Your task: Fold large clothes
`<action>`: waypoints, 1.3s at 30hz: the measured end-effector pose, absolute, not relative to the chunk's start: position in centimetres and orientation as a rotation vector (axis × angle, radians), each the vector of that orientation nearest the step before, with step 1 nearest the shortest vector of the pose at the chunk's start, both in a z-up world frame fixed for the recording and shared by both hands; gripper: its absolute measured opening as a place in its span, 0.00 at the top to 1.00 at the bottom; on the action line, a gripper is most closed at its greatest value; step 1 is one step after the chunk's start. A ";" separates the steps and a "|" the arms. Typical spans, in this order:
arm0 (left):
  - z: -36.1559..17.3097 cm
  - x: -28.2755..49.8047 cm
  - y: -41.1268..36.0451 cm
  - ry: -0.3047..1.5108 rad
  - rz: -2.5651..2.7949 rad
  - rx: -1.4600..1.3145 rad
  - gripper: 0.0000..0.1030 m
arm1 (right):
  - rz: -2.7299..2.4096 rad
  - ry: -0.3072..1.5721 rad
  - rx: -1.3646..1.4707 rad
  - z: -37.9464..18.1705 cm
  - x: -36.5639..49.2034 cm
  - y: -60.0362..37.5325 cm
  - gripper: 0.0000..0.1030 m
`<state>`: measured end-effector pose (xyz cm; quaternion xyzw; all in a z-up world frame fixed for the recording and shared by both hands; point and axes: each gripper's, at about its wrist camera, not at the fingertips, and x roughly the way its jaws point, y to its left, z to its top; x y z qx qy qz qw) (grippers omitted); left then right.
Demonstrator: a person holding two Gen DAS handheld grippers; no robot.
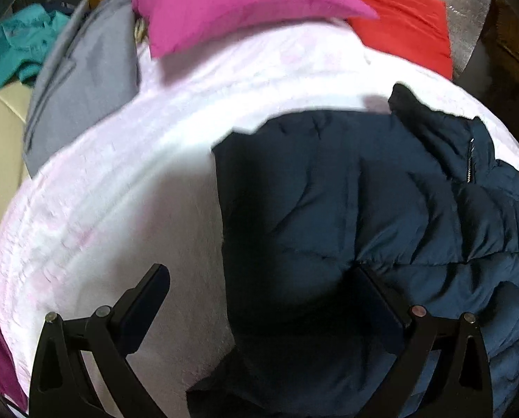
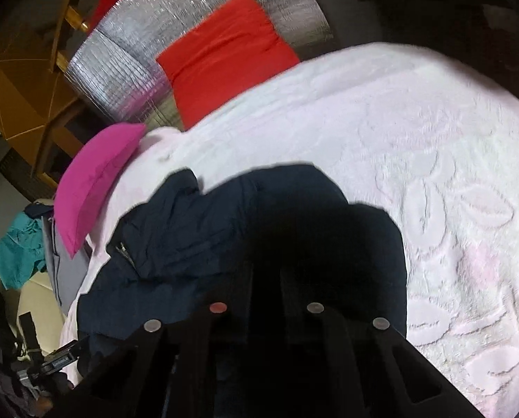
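- Left gripper (image 1: 259, 278): jaws wide apart, poised over the near edge of the bed (image 1: 127, 181). Its right finger lies against the jacket (image 1: 364, 191); its left finger hangs over bare blanket. Nothing is clamped.
- Right gripper (image 2: 266, 275): jaws drawn together. Dark fabric surrounds them, but whether a fold is pinched between them I cannot tell.
- The jacket is navy, quilted and puffy, lying rumpled on the pale pink blanket near the bed's near edge, its zipper (image 1: 470, 163) showing at a raised collar.
- At the far edge lie a magenta pillow (image 1: 231, 7) and a red cushion (image 1: 409, 31).
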<state>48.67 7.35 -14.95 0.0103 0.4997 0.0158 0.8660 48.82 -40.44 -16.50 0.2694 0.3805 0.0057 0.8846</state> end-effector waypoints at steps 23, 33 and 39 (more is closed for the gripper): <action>-10.5 44.0 3.8 0.784 0.006 0.195 0.00 | 0.082 0.828 0.284 -13.8 41.5 -33.4 0.67; -10.3 43.7 2.4 0.754 -0.010 0.229 0.00 | 0.077 0.981 0.259 -17.6 43.8 -31.9 0.68; -10.4 44.6 2.7 0.761 -0.001 0.210 0.00 | 0.103 0.895 0.315 -15.4 43.2 -33.0 0.67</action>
